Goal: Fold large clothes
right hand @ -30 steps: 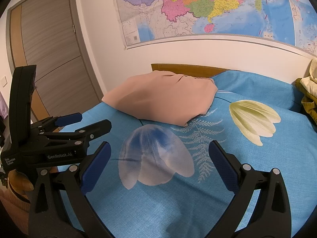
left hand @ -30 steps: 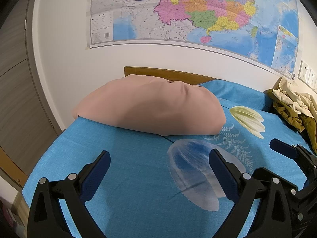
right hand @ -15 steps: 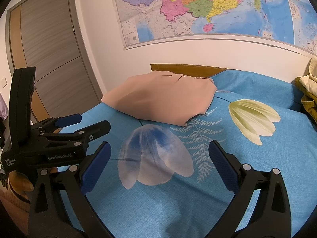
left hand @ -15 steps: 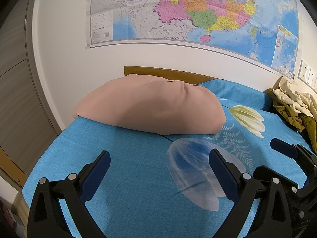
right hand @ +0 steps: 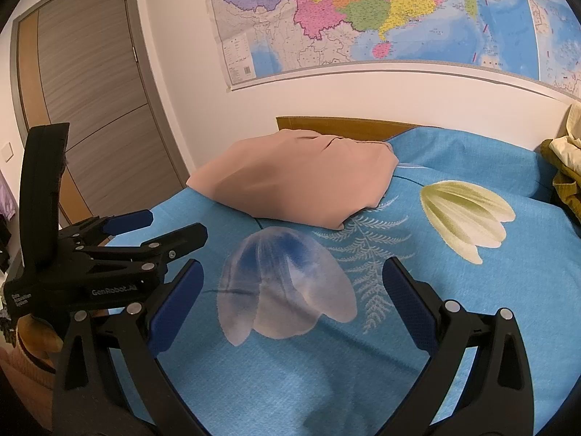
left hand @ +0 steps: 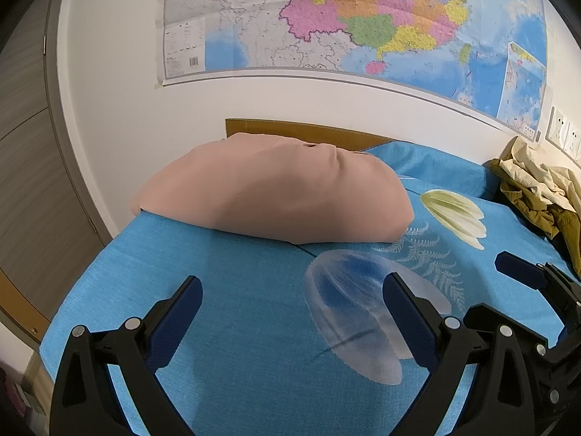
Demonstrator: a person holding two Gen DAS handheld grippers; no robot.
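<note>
Nearest, the left gripper and the right gripper hover side by side above the blue bed, fingers spread wide and holding nothing. Further on lies a pink pillow by the headboard. The clothes sit crumpled in a heap at the bed's far right edge, well apart from both grippers. Folding seems not yet begun; the next move likely calls for reaching right to take a garment. The heap is cut off, so how many garments it holds is unclear.
</note>
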